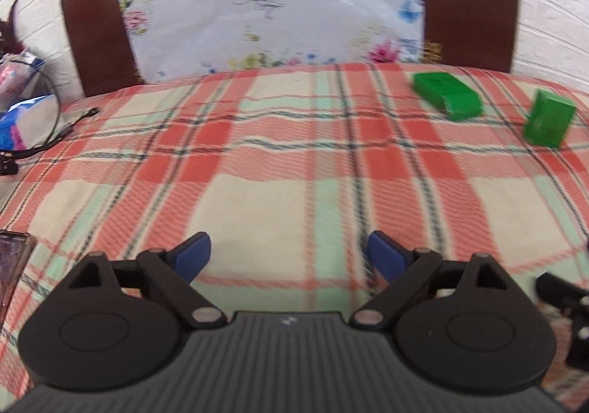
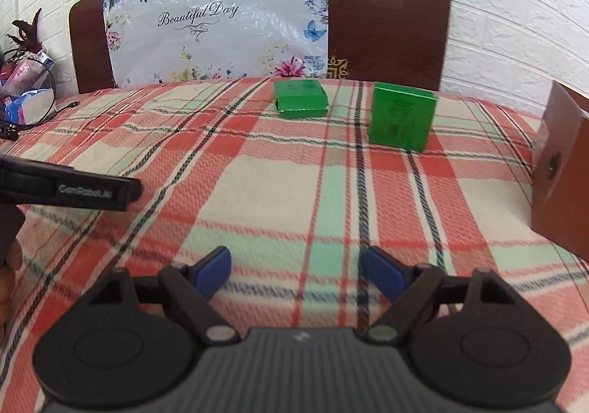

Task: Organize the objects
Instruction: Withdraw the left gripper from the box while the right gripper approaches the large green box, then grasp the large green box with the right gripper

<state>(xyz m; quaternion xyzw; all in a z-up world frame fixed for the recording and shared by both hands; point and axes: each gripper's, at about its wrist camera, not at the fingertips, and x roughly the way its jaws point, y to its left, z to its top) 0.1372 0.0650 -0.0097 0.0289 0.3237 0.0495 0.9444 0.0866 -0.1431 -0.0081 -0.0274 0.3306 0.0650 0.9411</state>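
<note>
Green cardboard is all there is to sort here: a flat green box lying down and a taller green box standing upright, both far ahead of the right claw, up near the dark wooden headboard. They sit near each other but apart on the bed's red, cream and mint plaid blanket.

The right claw is spread wide with nothing between its blue pads, just blanket. Same for the left claw, spread and empty; from it both boxes are off ahead and to the right. A brown cardboard box sits to the right of the right claw, maybe where things go, can't say for sure.

Looks to me like the approach step, nothing grabbed yet. The next move probably needs a reach forward, lining the pads on either side of one box, the upright one being closer to the right claw.
</note>
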